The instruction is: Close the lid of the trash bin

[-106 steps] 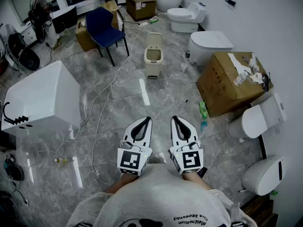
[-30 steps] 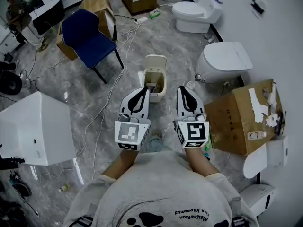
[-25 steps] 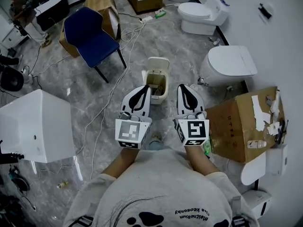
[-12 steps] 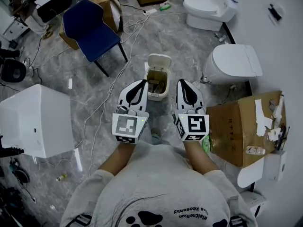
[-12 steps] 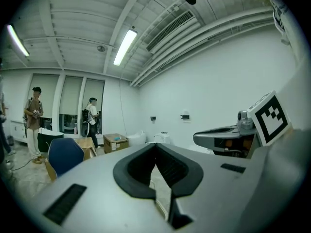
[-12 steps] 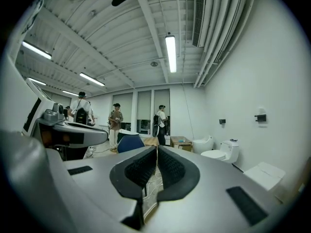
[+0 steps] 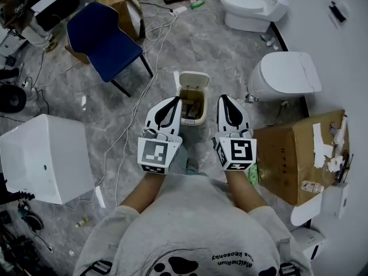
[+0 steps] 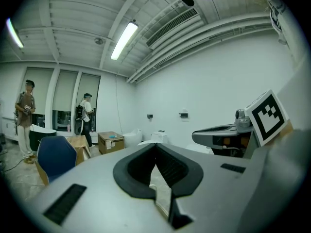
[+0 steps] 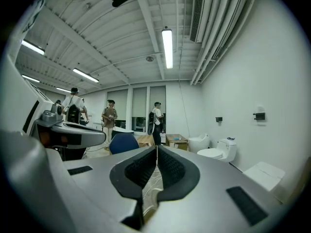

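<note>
**Open bin on the floor, right between two shut tools**

The trash bin (image 7: 192, 107) stands on the gray floor (image 7: 224, 50), ahead of the person and lower than both hands. In the head view it shows in the gap between the left tool (image 7: 173, 100) and the right tool (image 7: 223, 99). It looks a little closer to the left one, but not by much.

The lid (image 7: 194, 80) is flipped up at the far end of the bin. The open mouth faces up, with something brown inside. The bin's long side runs away from the person, so the hinge is at the far edge. To shut it, I think a tool must reach over the mouth, get behind the lid, and tip it back toward the person and down.

Both tools are pressed together with nothing between them. The left gripper view shows the left tool's (image 8: 156, 145) black ridged pads meeting at the tip, and the right gripper view shows the same for the right tool (image 9: 156, 148).

The bin is cream plastic — a small box shape with round corners and a smooth lid. It is likely light, so a hard push could slide it on the shiny floor.

Close by are thin white cables (image 7: 129, 122), a blue chair (image 7: 103, 39), a white toilet (image 7: 284, 73) and a torn cardboard box (image 7: 296, 154).
</note>
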